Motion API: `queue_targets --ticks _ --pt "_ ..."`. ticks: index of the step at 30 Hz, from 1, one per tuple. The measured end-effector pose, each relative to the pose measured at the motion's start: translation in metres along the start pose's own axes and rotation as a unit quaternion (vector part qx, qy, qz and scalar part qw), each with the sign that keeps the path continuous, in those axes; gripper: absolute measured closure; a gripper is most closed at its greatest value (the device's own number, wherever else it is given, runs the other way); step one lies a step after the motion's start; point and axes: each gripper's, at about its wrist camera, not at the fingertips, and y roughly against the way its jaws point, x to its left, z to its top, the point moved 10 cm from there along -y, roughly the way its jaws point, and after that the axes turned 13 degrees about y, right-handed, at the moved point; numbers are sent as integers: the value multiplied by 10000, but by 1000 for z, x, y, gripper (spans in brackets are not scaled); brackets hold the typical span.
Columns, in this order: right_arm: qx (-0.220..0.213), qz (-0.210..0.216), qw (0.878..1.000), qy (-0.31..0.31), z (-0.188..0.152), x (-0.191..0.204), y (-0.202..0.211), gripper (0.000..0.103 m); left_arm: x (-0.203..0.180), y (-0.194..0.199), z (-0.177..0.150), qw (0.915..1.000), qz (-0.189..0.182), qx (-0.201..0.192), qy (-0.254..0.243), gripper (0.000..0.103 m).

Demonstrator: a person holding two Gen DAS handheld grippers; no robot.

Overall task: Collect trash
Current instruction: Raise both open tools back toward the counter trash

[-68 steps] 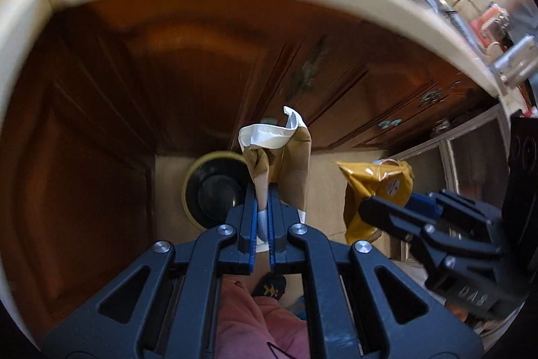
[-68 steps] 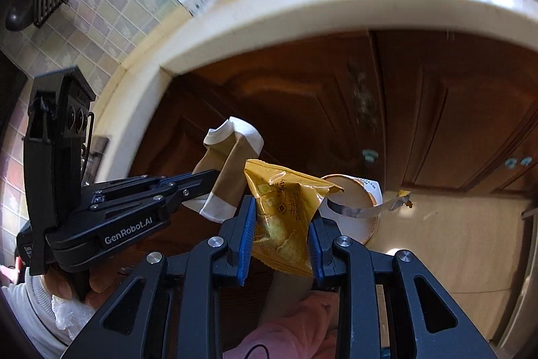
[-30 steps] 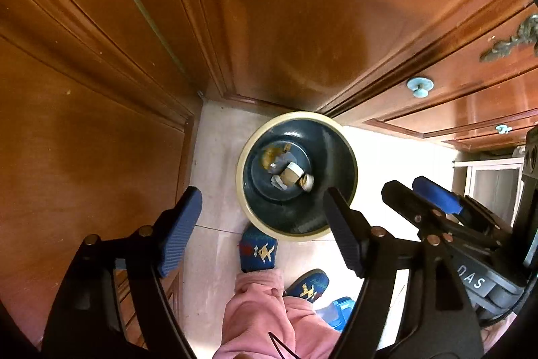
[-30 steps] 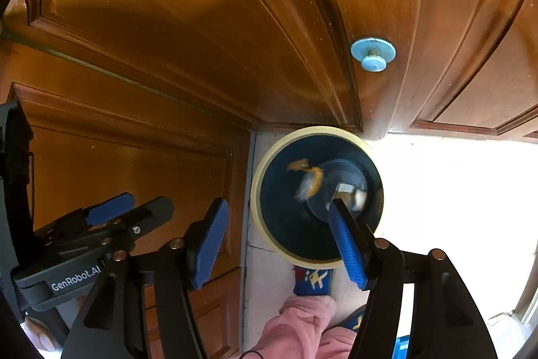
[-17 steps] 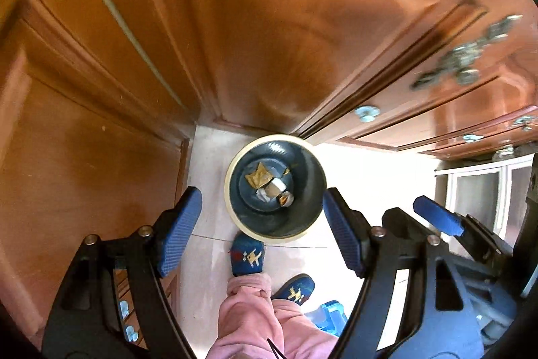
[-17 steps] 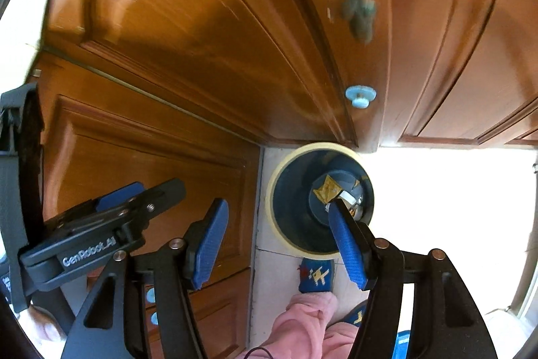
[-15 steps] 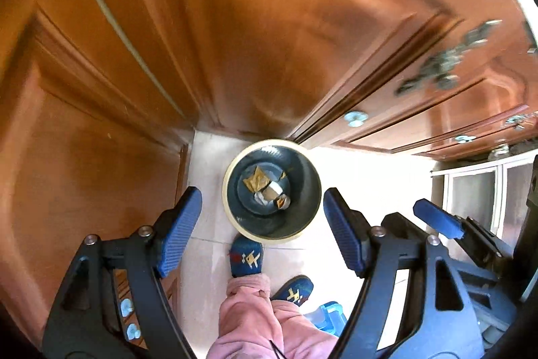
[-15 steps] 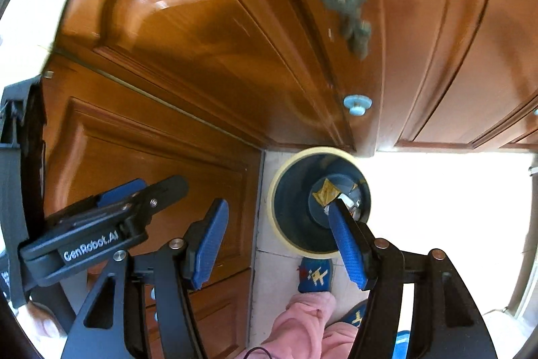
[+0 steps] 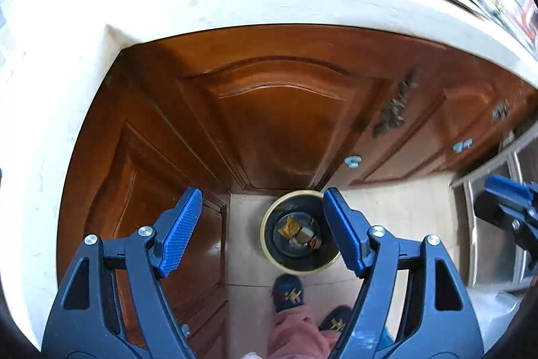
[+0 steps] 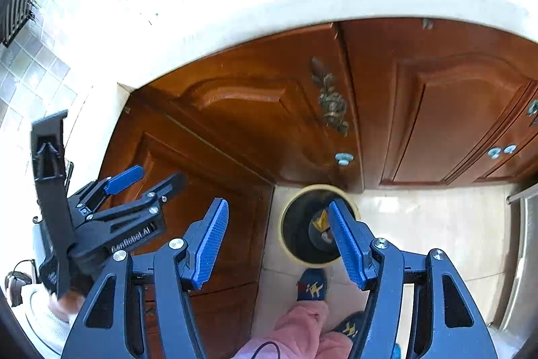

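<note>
Your left hand-held gripper and right hand-held gripper both point down at the floor, blue pads spread wide, nothing between them. The round dark trash bin with cream rim stands on the floor against the brown wooden cabinet doors, below the pale counter. Crumpled yellow wrapper and paper scraps lie inside it. The left unit's side reads "GenRobot.AI", blurred.

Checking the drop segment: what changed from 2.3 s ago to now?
Both grippers let go: the left gripper dropped its brown-and-white wrapper, the right gripper its yellow snack bag. Both pieces now lie in the trash bin. Both grippers, open, have lifted away. The bin stayed by the cabinet corner.
</note>
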Motion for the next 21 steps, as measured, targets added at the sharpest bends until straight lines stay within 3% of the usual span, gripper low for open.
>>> queue_targets --ticks 4,10,21 --pt "11 -144 9999 0 -2 -8 9 40 10 -15 9 9994 -154 14 318 36" --pt "-168 -102 9998 76 -8 -12 10 40 3 -25 24 9985 -429 -265 212 36" --pt "-332 235 9992 63 -6 11 -12 40 -1 -26 20 9970 -737 65 221 36"
